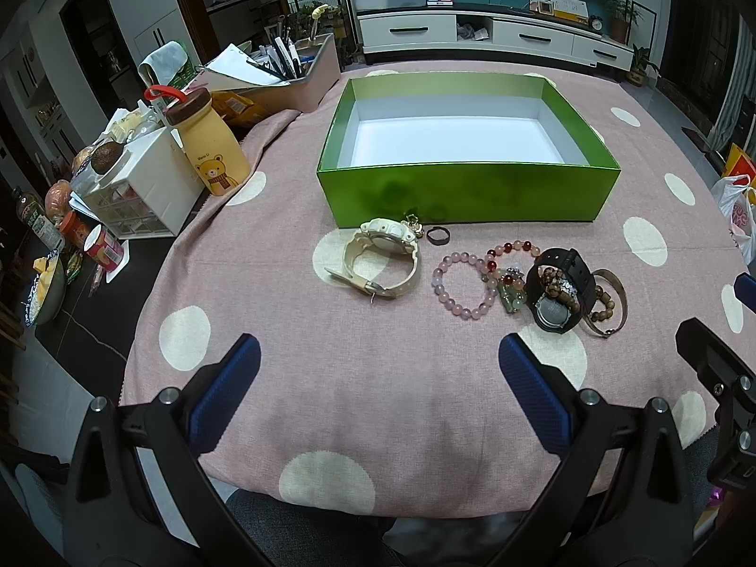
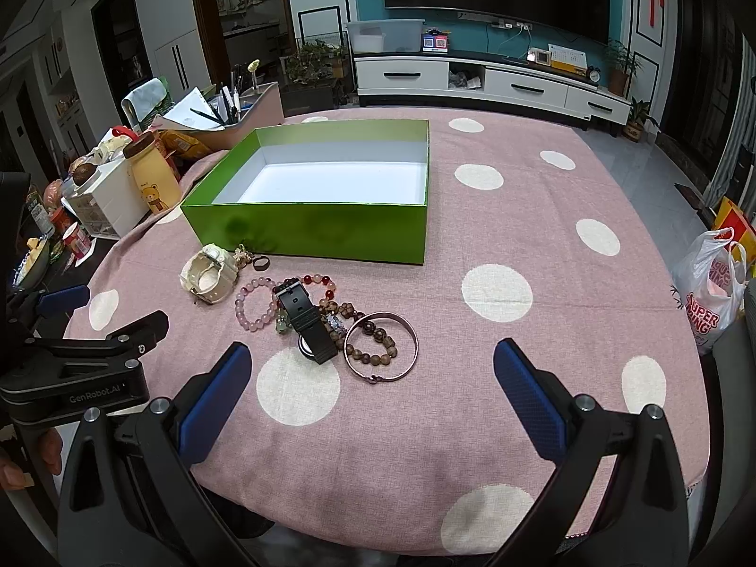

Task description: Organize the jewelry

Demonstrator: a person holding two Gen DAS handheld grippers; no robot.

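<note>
Left wrist view: we had left gripper (image 1: 378, 368) with fingers spread wide, holding nothing, above pink polka-dot tablecloth (image 1: 293, 330). Right gripper (image 2: 373, 378) likewise spread wide, holding nothing. Green box (image 1: 468, 196) sat open, white inside. We saw jewelry just in front of box: cream watch (image 1: 382, 260), small dark ring (image 1: 438, 236), pink bead bracelet (image 1: 463, 290), black watch (image 1: 560, 290) lying over wooden bead bracelet (image 2: 373, 342) and metal bangle (image 2: 411, 354), all in touching cluster.

Glossy green box (image 1: 468, 191) on woven cloth tablecloth (image 1: 293, 330); smooth glassy pink bead bracelet (image 1: 460, 283); matt wooden bead bracelet (image 2: 373, 342).
</note>
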